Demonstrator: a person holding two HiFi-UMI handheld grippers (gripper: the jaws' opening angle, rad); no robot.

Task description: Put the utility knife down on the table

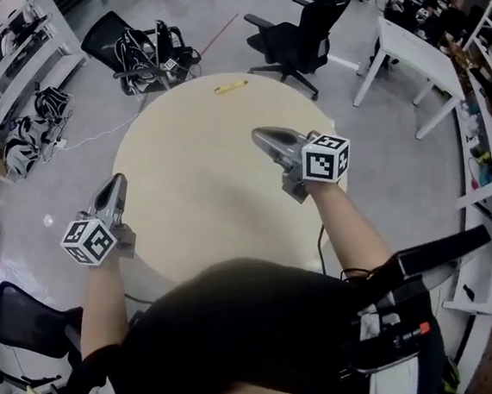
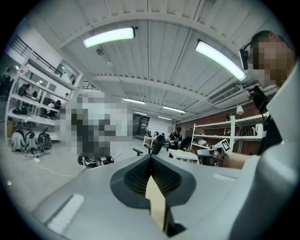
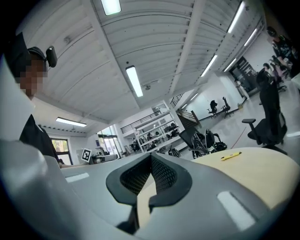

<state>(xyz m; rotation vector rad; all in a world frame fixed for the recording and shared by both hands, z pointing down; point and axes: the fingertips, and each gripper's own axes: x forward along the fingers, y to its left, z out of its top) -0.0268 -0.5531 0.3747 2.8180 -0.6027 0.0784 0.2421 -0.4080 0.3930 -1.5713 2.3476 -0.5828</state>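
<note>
Utility knife (image 1: 230, 87) is flat on the round beige table (image 1: 194, 197), at the far edge and slightly right of centre. It's yellow and lies roughly along the rim. Nothing is touching it, and both grippers are well apart from it, on the near half. It also shows in the right gripper view as a thin yellow bar (image 3: 231, 156) on the tabletop. It's too small in either view to tell if the blade is out.

Left gripper (image 1: 116, 180): jaws closed, ribbed pads together at the tip, nothing between them (image 2: 151, 157). It sits at the table's left rim, roughly level, tip pointing away from the person. Its marker cube (image 1: 88, 240) is at the wrist end.

Right gripper (image 1: 259, 135): jaws also closed and empty, pads meeting at the tip (image 3: 151, 155). It hangs over the right part of the table, tip angled toward the table centre, with its marker cube (image 1: 324, 158) behind it.

Around the table:
- A black office chair (image 1: 296, 44) beyond the far right edge.
- A second black chair loaded with cables (image 1: 141, 50) at far left.
- A white desk (image 1: 409, 46) to the right.
- White shelving (image 1: 8, 59) on the left.
</note>
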